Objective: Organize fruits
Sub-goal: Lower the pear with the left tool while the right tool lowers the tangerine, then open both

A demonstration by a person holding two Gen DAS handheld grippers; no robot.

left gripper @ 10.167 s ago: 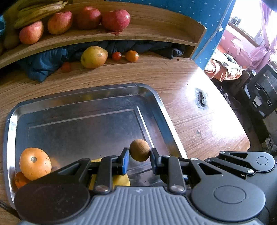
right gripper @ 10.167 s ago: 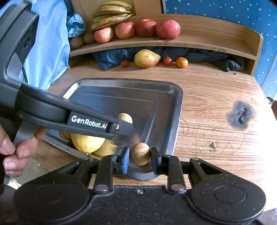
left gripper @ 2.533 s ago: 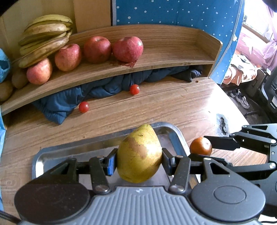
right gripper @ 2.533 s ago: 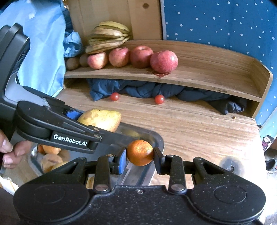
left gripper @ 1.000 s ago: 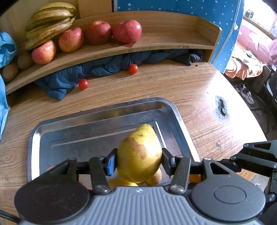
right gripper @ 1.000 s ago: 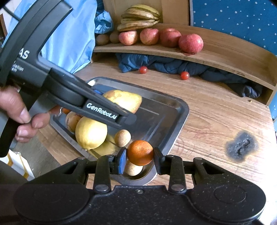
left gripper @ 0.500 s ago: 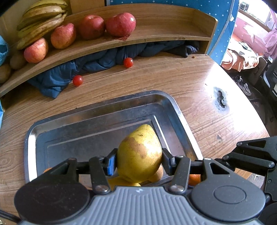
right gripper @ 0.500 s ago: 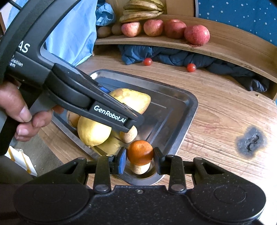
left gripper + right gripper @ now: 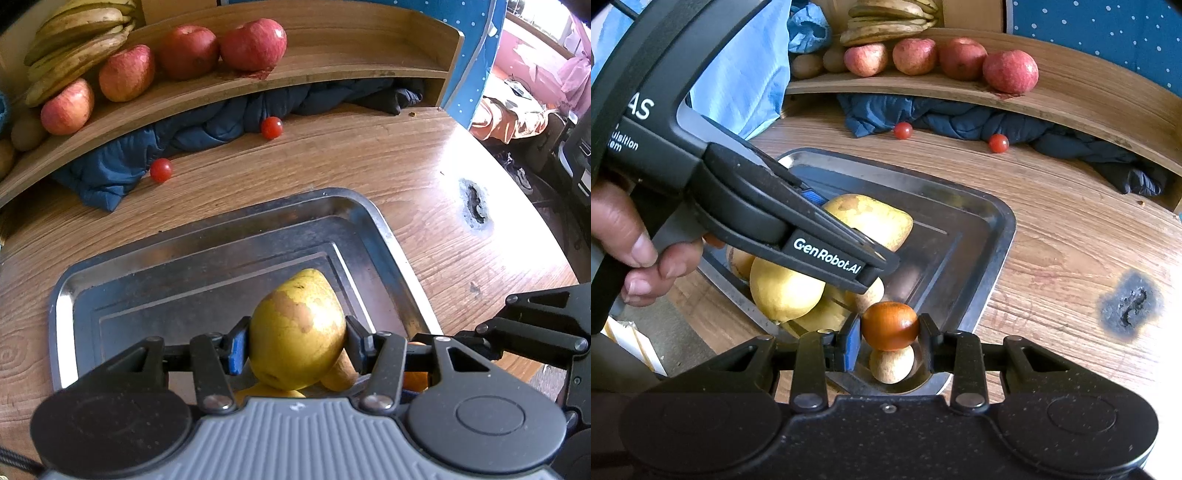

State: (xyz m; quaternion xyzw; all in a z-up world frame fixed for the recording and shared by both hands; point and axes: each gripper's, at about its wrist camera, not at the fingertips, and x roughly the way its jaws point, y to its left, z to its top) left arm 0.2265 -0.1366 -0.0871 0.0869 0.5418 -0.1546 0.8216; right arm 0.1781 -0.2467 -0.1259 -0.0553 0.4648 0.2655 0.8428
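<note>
My left gripper (image 9: 295, 345) is shut on a yellow pear (image 9: 297, 328) and holds it just above the near part of the steel tray (image 9: 207, 229). The pear (image 9: 875, 218) also shows in the right wrist view under the left gripper's finger. My right gripper (image 9: 888, 338) is shut on a small orange (image 9: 890, 325) and holds it over the tray's near right corner (image 9: 993, 229), above a brown round fruit (image 9: 892, 365). A lemon (image 9: 785, 290) and other fruit lie in the tray's near end.
Two cherry tomatoes (image 9: 161, 170) (image 9: 272, 127) lie on the wooden table by a blue cloth (image 9: 122, 162). A curved wooden shelf (image 9: 354, 48) holds apples (image 9: 253, 44) and bananas (image 9: 77, 27). A burn mark (image 9: 474, 206) is on the table at right.
Both grippers have come lower and closer to the tray with their fruit still held. The orange now sits right over the brown fruit at the tray's corner.
</note>
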